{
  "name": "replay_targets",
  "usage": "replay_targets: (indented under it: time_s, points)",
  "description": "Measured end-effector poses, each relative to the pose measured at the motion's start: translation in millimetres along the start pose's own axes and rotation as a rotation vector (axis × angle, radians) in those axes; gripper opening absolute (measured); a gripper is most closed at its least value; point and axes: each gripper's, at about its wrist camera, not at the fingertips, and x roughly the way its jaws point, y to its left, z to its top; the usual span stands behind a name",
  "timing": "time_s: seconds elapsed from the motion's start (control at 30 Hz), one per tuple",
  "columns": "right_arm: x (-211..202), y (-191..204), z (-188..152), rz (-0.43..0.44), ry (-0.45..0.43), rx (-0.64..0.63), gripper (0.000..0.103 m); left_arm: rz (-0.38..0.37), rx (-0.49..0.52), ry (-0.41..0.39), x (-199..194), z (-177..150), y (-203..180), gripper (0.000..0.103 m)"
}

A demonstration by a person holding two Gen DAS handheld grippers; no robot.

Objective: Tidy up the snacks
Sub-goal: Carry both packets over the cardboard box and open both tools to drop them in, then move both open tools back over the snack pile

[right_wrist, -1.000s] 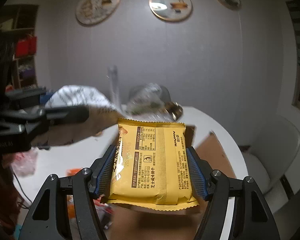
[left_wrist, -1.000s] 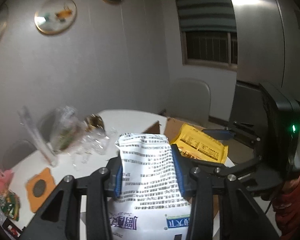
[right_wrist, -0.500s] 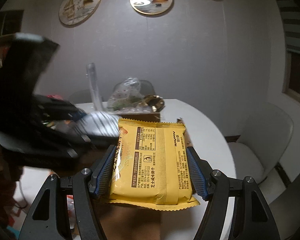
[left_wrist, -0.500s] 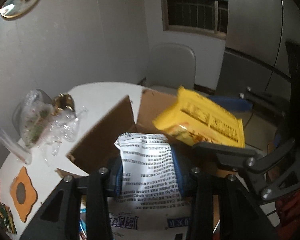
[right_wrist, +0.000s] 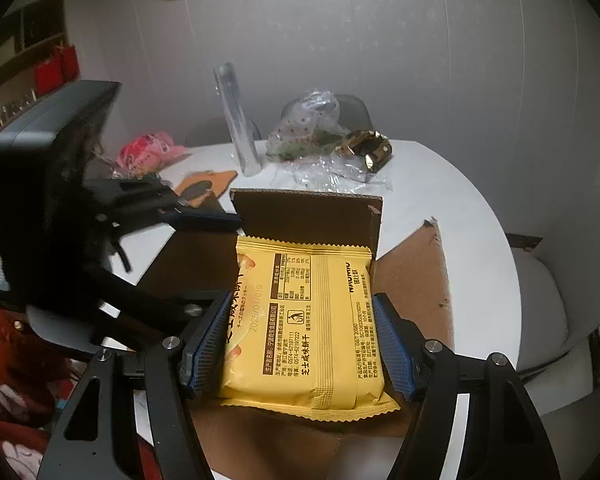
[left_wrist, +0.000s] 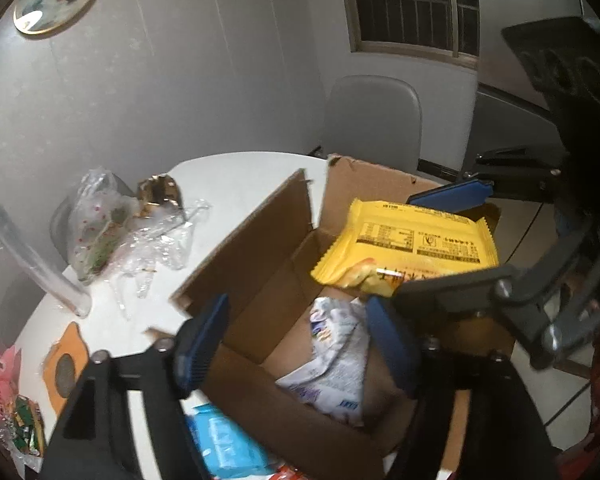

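An open cardboard box point(left_wrist: 260, 240) point(right_wrist: 412, 272) stands on the round white table point(left_wrist: 236, 184). My left gripper point(left_wrist: 296, 344) hangs over it, its jaws opening. The white printed snack bag point(left_wrist: 336, 364) lies loose inside the box below them, touching neither pad. My right gripper point(right_wrist: 300, 340) is shut on a yellow biscuit pack point(right_wrist: 312, 320) point(left_wrist: 408, 244), held above the box. The left wrist view shows that gripper point(left_wrist: 452, 240) at the right, above the white bag. A light blue packet point(left_wrist: 224, 444) lies beside the box.
Crumpled clear plastic bags point(left_wrist: 112, 232) point(right_wrist: 320, 140), a gold wrapper point(right_wrist: 372, 148), a clear tube point(right_wrist: 240, 120) and an orange coaster point(left_wrist: 64, 368) lie on the table. Pink and green wrappers point(left_wrist: 4, 392) sit at its left edge. A grey chair point(left_wrist: 374, 120) stands behind.
My left gripper sank over the box and opened, and the white bag dropped out of it into the box. My right gripper brought the yellow pack over the box.
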Motion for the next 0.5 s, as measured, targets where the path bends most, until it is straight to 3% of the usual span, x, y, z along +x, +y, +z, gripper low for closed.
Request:
replay_targets:
  time_s: [0.13,0.5]
  points:
    - [4.7,-1.9,1.6,0.033,0.003,0.017,0.066,0.010,-0.040,-0.064,-24.0,-7.7,16.2,0.085]
    - [30.2,7.8,13.0,-0.038,0.036,-0.016,0.075,0.070,-0.140,-0.173,-85.5,-38.8,50.8,0.088]
